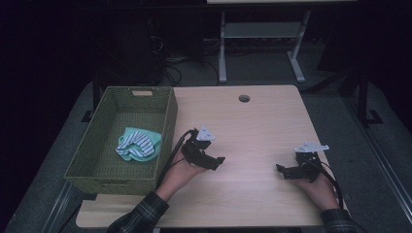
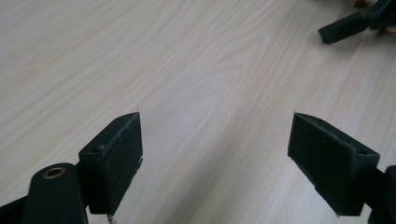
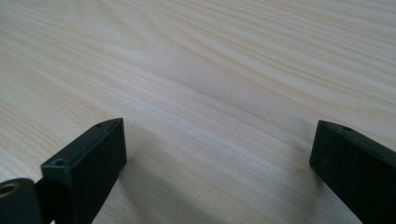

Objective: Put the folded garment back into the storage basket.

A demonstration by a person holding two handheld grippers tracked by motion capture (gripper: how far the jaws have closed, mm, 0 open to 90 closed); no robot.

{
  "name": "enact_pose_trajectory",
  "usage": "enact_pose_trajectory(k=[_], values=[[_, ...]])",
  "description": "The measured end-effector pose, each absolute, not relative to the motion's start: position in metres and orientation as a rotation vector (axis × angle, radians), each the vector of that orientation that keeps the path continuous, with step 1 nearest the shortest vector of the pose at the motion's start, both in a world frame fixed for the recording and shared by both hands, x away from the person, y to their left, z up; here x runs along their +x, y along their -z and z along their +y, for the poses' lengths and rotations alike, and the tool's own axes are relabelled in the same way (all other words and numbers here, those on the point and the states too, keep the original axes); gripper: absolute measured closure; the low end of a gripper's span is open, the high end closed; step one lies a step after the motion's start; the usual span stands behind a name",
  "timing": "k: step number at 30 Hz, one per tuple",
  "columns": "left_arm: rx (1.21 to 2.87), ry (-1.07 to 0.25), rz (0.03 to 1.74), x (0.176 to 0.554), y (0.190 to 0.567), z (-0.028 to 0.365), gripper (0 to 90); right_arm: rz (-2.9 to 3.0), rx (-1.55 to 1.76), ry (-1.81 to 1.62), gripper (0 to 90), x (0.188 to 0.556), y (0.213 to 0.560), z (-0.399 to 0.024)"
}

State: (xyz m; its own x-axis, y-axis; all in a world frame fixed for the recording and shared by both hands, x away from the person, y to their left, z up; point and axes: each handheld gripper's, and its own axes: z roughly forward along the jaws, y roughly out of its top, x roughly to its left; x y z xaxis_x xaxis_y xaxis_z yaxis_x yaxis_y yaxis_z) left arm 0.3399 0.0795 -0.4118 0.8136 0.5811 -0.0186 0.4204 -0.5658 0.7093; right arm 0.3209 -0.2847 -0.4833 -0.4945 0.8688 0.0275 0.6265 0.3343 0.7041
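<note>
**Both tongs empty over bare table, cloth sitting in the basket**

So here's the setup: the left gripper [image 1: 214, 162] and the right gripper [image 1: 286, 171] both rest low over the wooden table [image 1: 252, 121], jaws spread wide with nothing between them. In each gripper view you just get wood grain between the two black pads, so they're released, no question. They point toward each other, with a good stretch of tabletop between them.

The thing nearest the action is the striped cloth [image 1: 138, 144], bunched up in the green woven basket [image 1: 167, 121], toward its near right side. The left gripper is just outside that basket wall.

My read: if the cloth is the next thing to handle, the left hand is the obvious one. Lift first, clear the rim, then come down from above rather than dragging sideways into the wicker. Pinch a raised fold, not the flat part.

Room-wise, the middle of the table is wide open. Watch the basket wall on the left, the near table edge by the right wrist, and the cable hole [image 1: 244, 98] at the back.
</note>
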Motion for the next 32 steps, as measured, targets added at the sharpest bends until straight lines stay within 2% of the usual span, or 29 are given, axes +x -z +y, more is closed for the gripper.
enact_pose_trajectory(k=[5,19,27,32], values=[[2.289,-0.249,0.742,0.341,0.432,0.075,17.0,2.249,1.328,-0.95,3.2,0.321,0.483,-0.284],[2.362,-0.272,0.72,0.344,0.468,0.069,15.3,2.255,1.321,-0.952,3.2,0.321,0.483,-0.284],[2.264,-0.286,0.679,0.34,0.478,0.074,12.3,2.256,1.32,-0.952,3.2,0.321,0.483,-0.284],[2.262,-0.286,0.671,0.34,0.479,0.074,12.3,2.256,1.321,-0.952,3.2,0.321,0.483,-0.284]])
